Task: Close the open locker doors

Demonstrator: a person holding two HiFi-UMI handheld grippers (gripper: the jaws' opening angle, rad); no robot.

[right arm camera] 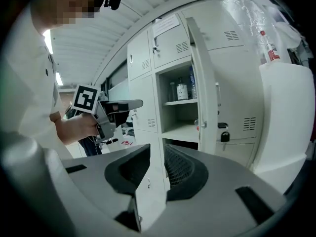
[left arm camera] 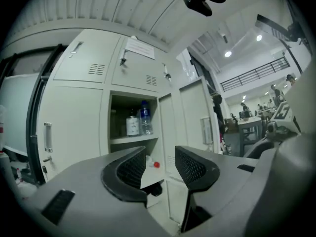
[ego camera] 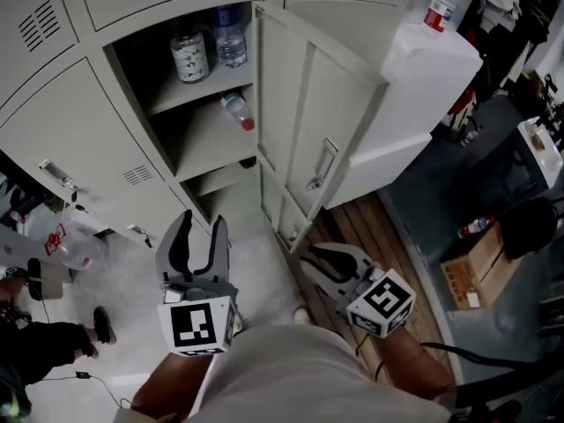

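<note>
The grey locker bank has one compartment open, its tall door [ego camera: 326,122] swung out to the right. Its shelves hold a jar [ego camera: 189,55], a water bottle [ego camera: 231,38] and a bottle lying on its side [ego camera: 236,110]. Below it, a smaller door [ego camera: 284,210] also stands out. My right gripper [ego camera: 306,259] is shut on that lower door's edge. In the right gripper view the thin white panel [right arm camera: 150,191] runs between the pads of the right gripper [right arm camera: 157,154]. My left gripper [ego camera: 201,221] hangs open in front of the lockers, and nothing is between the jaws of the left gripper [left arm camera: 160,154].
A white cabinet [ego camera: 423,69] with a red-capped bottle [ego camera: 442,3] on top stands just right of the tall door. A cardboard box [ego camera: 463,280] sits on the floor at right. A plastic bag [ego camera: 62,241] and someone's shoe [ego camera: 101,324] are at the left.
</note>
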